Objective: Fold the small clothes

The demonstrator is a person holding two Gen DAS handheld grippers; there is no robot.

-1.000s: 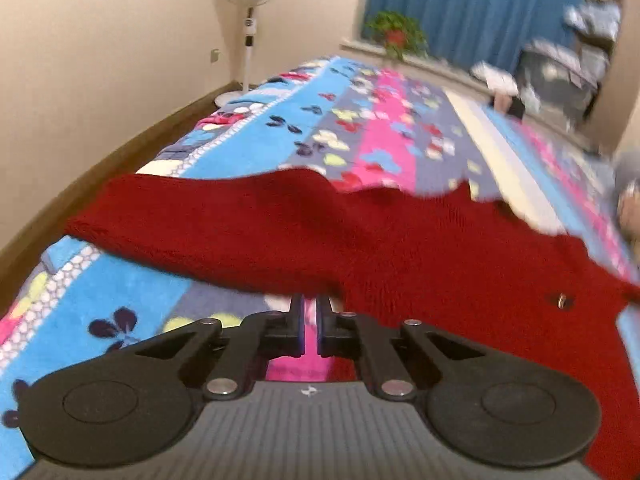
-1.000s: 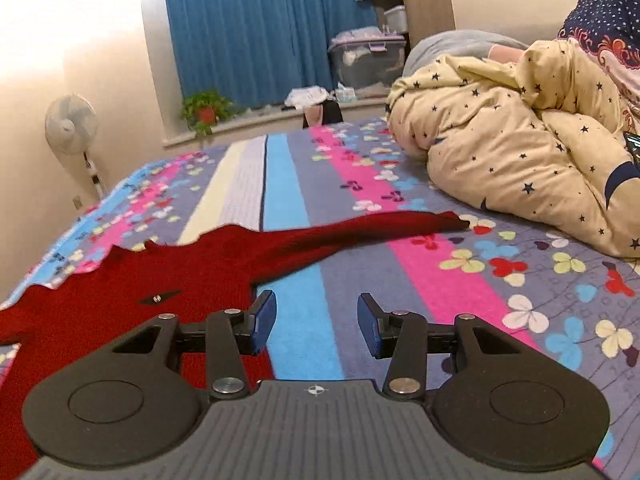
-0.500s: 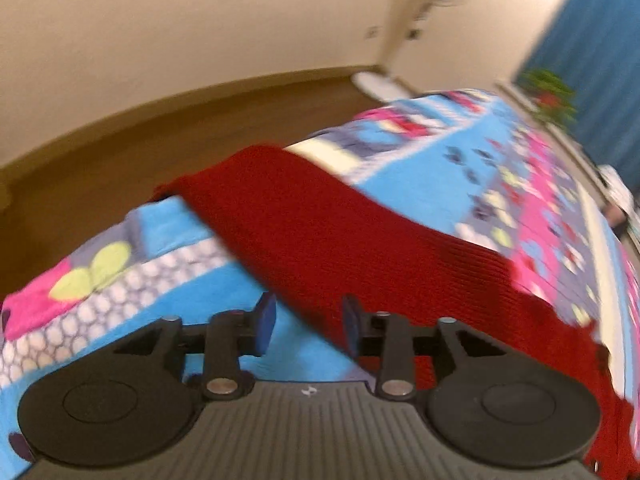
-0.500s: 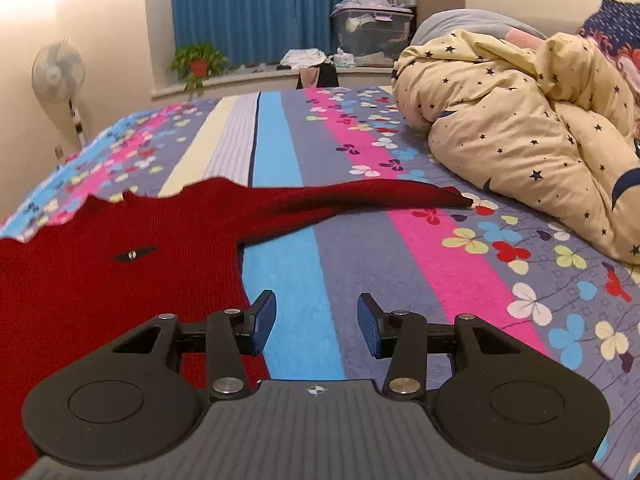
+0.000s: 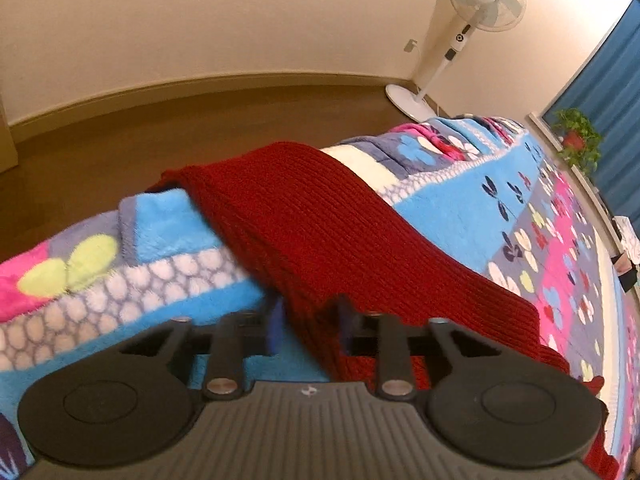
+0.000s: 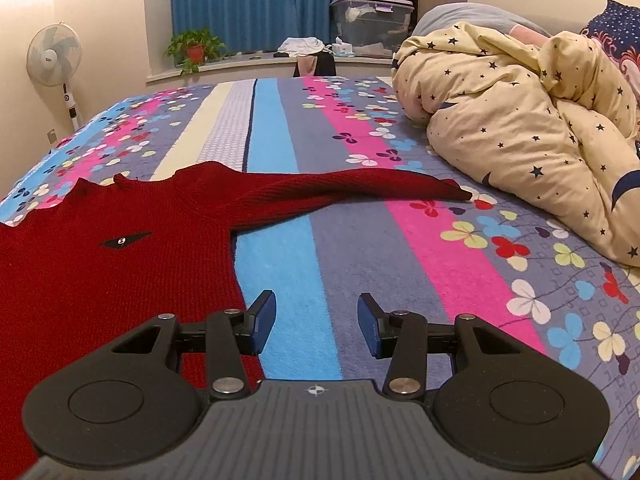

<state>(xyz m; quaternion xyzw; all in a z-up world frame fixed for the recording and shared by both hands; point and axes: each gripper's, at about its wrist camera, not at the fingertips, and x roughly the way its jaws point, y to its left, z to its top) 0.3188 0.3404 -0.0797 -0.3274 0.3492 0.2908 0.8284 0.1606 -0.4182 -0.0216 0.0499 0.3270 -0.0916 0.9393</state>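
Now the left gripper (image 5: 308, 328) stands part-open astride the sweater's (image 5: 320, 232) sleeve. Right gripper (image 6: 316, 326) gapes wide and empty over the blanket (image 6: 360, 240).

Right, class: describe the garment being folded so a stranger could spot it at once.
Start at the bed with the striped floral blanket. On its left half lies the red knitted sweater, one sleeve stretched toward the star-print duvet. It is the only plain dark-red item there.

From my right gripper (image 6: 316, 326) the sweater (image 6: 100, 264) lies on the blanket (image 6: 360, 248) at ten o'clock, one sleeve (image 6: 352, 186) stretching toward the duvet (image 6: 520, 120) at two o'clock, fan (image 6: 54, 56) and plant (image 6: 194, 48) behind at eleven.
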